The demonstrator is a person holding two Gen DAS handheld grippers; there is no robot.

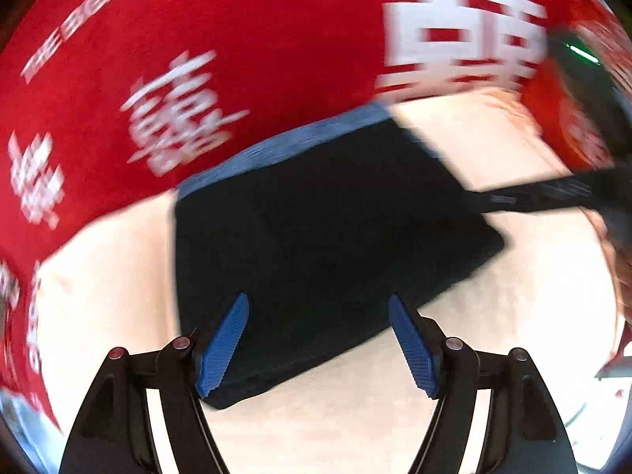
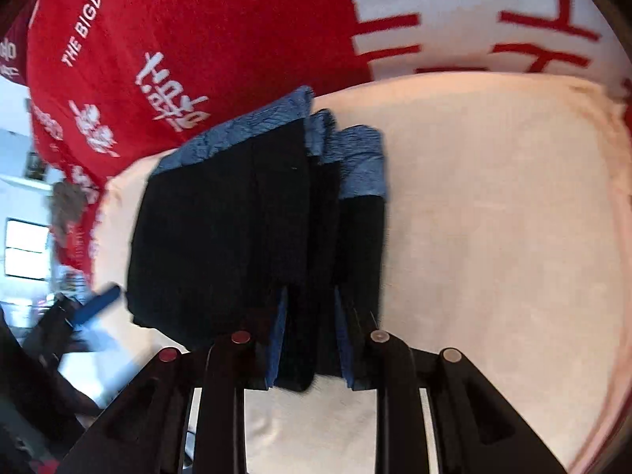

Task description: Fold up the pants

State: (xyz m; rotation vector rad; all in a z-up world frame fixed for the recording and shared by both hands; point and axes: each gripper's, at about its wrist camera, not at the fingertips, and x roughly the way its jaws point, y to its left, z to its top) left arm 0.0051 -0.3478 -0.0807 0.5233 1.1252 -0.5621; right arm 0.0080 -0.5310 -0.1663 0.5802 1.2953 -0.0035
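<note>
The black pants (image 1: pixel 316 217) with a blue waistband (image 1: pixel 284 146) lie folded into a compact stack on a cream cloth (image 1: pixel 493 316). My left gripper (image 1: pixel 318 347) hovers open over the stack's near edge, its blue pads apart and nothing pinched between them. In the right wrist view the folded pants (image 2: pixel 221 237) show several layers with the waistband (image 2: pixel 237 134) at the far end. My right gripper (image 2: pixel 310 339) has its blue pads close together around a fold of the black fabric at the stack's near right edge.
A red blanket (image 2: pixel 197 19) with white lettering lies under the cream cloth (image 2: pixel 493 217) and spreads beyond it. A blurred blue pad (image 2: pixel 96 304) of the left gripper shows at the lower left of the right wrist view. Room furnishings are visible at the far left.
</note>
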